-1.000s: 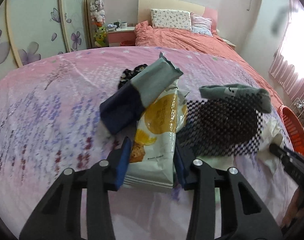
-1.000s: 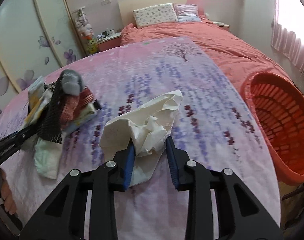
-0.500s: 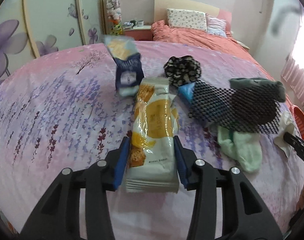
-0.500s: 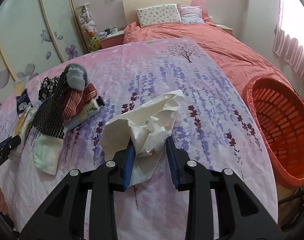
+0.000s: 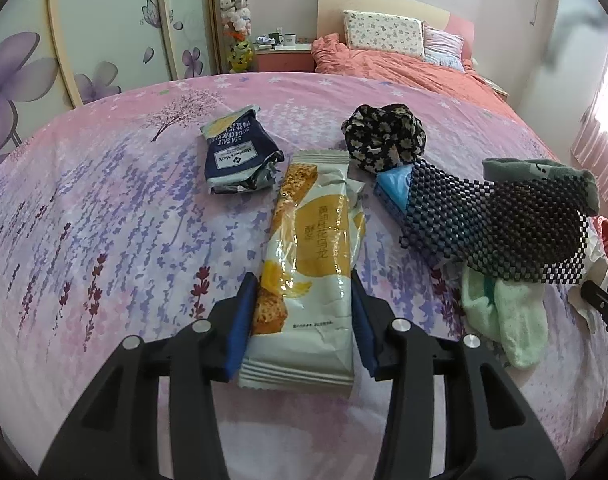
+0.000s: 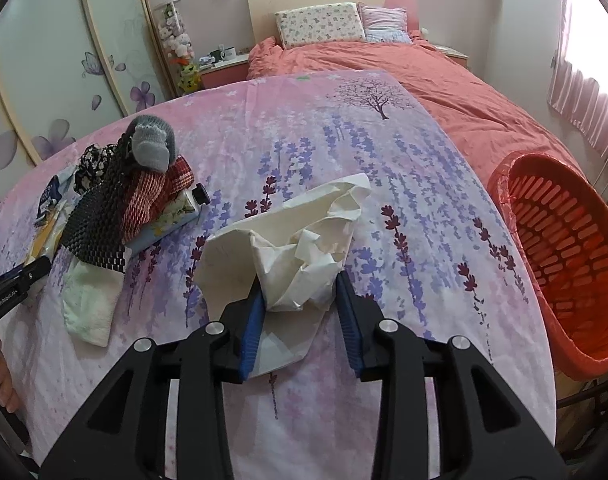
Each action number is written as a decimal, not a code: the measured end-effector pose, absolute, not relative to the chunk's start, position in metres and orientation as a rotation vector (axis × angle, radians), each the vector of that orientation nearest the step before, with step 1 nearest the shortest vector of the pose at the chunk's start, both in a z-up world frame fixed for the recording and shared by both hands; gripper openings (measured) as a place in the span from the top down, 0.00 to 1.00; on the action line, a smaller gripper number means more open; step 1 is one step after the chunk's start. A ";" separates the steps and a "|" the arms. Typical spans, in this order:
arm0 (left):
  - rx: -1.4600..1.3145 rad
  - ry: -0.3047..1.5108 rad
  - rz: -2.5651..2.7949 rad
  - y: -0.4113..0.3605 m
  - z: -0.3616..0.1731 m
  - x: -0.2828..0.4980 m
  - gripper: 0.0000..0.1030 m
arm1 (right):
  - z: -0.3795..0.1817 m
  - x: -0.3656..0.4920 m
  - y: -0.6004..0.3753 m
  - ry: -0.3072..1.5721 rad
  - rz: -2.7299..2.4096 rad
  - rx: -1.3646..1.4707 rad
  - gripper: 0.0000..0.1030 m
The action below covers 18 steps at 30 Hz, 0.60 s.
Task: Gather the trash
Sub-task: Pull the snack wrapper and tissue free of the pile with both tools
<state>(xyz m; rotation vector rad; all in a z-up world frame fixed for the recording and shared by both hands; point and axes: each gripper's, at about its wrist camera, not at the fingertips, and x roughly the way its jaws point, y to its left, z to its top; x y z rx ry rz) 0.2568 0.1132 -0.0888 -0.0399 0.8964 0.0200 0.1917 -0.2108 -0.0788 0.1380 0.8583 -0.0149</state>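
Note:
My left gripper (image 5: 302, 320) is shut on a white and yellow snack wrapper (image 5: 309, 248), held just above the pink flowered cloth (image 5: 104, 220). A dark blue cracker packet (image 5: 238, 156) lies on the cloth beyond it to the left. My right gripper (image 6: 300, 314) is shut on a crumpled sheet of white paper (image 6: 296, 248). An orange basket (image 6: 559, 256) stands off the right edge of the cloth in the right wrist view.
A pile of cloth items lies on the cloth: a black flowered scrunchie (image 5: 383, 136), a black mesh mat (image 5: 499, 224), a grey sock (image 5: 543, 172), a pale green sock (image 5: 503, 312), a tube (image 6: 180, 208). A bed with an orange cover (image 6: 443, 92) is behind.
The left gripper lifted the snack wrapper and drew it back; the dark blue packet slid off it and now lies on the cloth. The right gripper still holds the paper.

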 end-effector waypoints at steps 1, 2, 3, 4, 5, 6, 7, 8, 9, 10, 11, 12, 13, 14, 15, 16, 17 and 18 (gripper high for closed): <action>-0.044 0.896 0.018 0.114 -0.089 0.256 0.56 | -0.079 0.191 -0.211 0.858 -0.015 0.139 0.66; -0.048 0.895 0.016 0.115 -0.089 0.256 0.56 | -0.079 0.191 -0.211 0.858 -0.014 0.140 0.66; -0.052 0.894 0.014 0.116 -0.089 0.256 0.56 | -0.079 0.191 -0.211 0.858 -0.014 0.140 0.66; -0.055 0.894 0.013 0.116 -0.089 0.256 0.56 | -0.079 0.191 -0.211 0.858 -0.014 0.140 0.66; -0.057 0.894 0.012 0.117 -0.089 0.255 0.56 | -0.079 0.191 -0.211 0.858 -0.014 0.141 0.66; -0.061 0.893 0.010 0.118 -0.089 0.255 0.56 | -0.079 0.191 -0.211 0.858 -0.014 0.140 0.65; -0.064 0.892 0.008 0.121 -0.089 0.255 0.56 | -0.079 0.191 -0.211 0.858 -0.013 0.143 0.65; -0.069 0.891 0.006 0.123 -0.090 0.255 0.56 | -0.079 0.191 -0.211 0.858 -0.010 0.146 0.65; -0.073 0.890 0.003 0.125 -0.090 0.255 0.56 | -0.079 0.191 -0.210 0.857 -0.006 0.150 0.64; -0.078 0.890 0.001 0.126 -0.090 0.255 0.56 | -0.079 0.191 -0.211 0.857 -0.005 0.153 0.64; -0.079 0.890 0.001 0.127 -0.090 0.255 0.56 | -0.079 0.191 -0.211 0.857 -0.004 0.155 0.64; -0.076 0.890 0.003 0.127 -0.090 0.255 0.56 | -0.079 0.191 -0.211 0.856 -0.002 0.157 0.64; -0.073 0.890 0.003 0.127 -0.090 0.255 0.56 | -0.079 0.191 -0.211 0.856 0.000 0.158 0.63; -0.070 0.891 0.005 0.128 -0.091 0.254 0.56 | -0.080 0.191 -0.212 0.856 0.002 0.156 0.62; -0.066 0.892 0.007 0.128 -0.091 0.254 0.56 | -0.080 0.191 -0.212 0.857 0.002 0.154 0.62; -0.062 0.893 0.010 0.129 -0.091 0.254 0.56 | -0.080 0.191 -0.212 0.857 0.001 0.150 0.61; -0.060 0.893 0.011 0.127 -0.091 0.253 0.55 | -0.080 0.190 -0.212 0.858 -0.001 0.146 0.61; -0.059 0.893 0.011 0.129 -0.091 0.253 0.55 | -0.080 0.190 -0.210 0.859 -0.001 0.140 0.61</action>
